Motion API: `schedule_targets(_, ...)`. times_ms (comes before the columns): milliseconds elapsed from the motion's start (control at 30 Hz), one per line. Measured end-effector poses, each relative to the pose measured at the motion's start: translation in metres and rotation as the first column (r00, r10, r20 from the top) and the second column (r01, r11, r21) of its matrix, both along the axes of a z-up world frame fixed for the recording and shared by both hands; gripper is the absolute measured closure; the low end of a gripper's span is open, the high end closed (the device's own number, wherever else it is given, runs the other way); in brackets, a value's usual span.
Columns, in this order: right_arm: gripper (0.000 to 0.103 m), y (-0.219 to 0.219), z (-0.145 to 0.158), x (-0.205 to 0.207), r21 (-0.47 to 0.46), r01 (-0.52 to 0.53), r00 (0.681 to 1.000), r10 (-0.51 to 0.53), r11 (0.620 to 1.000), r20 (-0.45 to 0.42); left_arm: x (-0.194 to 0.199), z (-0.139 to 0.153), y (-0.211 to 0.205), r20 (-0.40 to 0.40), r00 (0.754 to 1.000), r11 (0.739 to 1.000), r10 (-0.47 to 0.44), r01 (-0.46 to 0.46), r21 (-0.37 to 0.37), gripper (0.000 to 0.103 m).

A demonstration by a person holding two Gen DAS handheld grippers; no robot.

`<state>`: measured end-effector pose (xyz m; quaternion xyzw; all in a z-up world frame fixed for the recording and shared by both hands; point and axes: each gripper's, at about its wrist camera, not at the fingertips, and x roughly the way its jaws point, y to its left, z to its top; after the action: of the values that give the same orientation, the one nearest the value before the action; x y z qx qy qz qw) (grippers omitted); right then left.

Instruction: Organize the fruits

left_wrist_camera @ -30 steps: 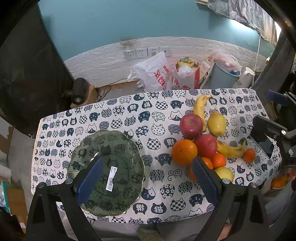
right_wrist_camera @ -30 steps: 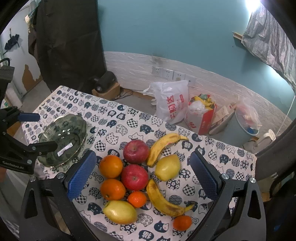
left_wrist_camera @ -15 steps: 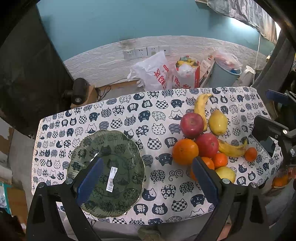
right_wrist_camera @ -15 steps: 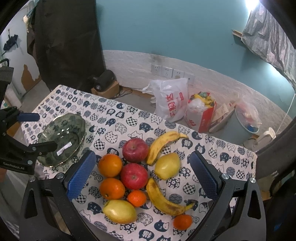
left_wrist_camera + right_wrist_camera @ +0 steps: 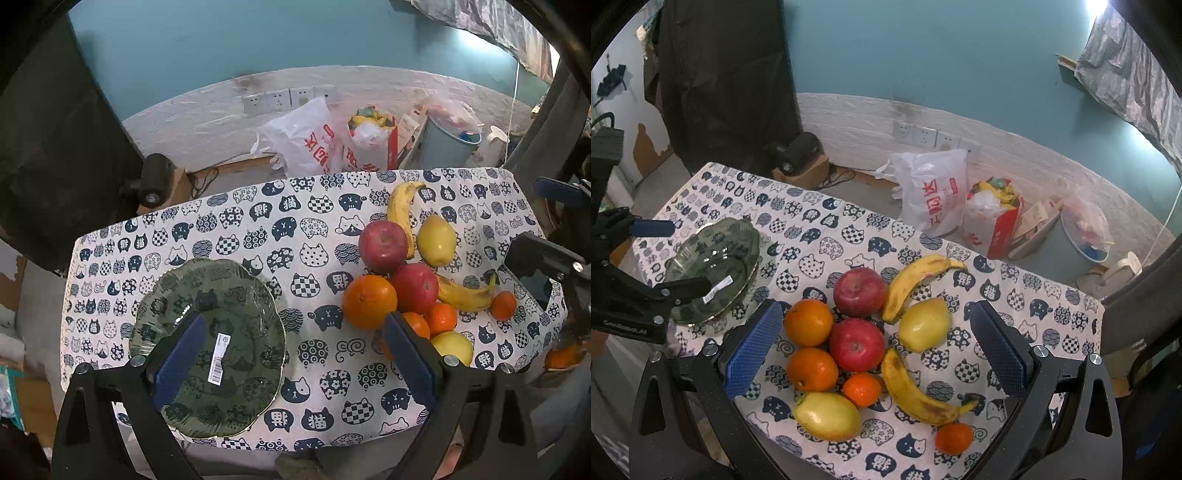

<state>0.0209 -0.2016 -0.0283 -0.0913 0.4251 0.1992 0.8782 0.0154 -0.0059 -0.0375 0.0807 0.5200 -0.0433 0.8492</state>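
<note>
Cat-print tablecloth (image 5: 236, 229) bears a green plate (image 5: 229, 291) with barcode sticker (image 5: 218, 353).

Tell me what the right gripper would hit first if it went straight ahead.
Probably the near red apple, centred between the open right gripper fingers; depth is uncertain, so a neighbouring orange might touch first.

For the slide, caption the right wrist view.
Open right tool hovers over piled fruit on cat-print cloth; green glass plate empty.
</note>
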Motion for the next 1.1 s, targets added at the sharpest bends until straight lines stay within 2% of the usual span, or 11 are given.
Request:
schedule_targets(300, 0.003, -0.003, -0.005, 0.004, -0.011, -0.006, 1.000, 0.006, 1.000, -0.014, 0.014, -0.018, -0.005, -0.053, 0.999, 1.000, -0.008, 0.008, -0.005, 0.006)
schedule_targets(533, 0.003, -0.012, -0.022, 0.027, -0.037, 0.027, 0.997, -0.029, 0.999, -0.066, 0.035, -0.039, -0.009, -0.107, 0.994, 1.000, -0.015, 0.015, -0.007, 0.006)
schedule_targets(800, 0.003, -0.025, -0.060, 0.066, -0.063, 0.089, 0.981, -0.098, 0.994, -0.165, 0.059, -0.060, -0.014, -0.137, 0.990, 1.000, -0.022, 0.021, -0.005, 0.006)
schedule_targets(1100, 0.007, -0.040, -0.115, 0.096, -0.096, 0.147, 0.937, -0.170, 0.984, -0.306, 0.080, -0.086, -0.025, -0.188, 0.980, 0.998, -0.061, 0.061, -0.008, 0.006)
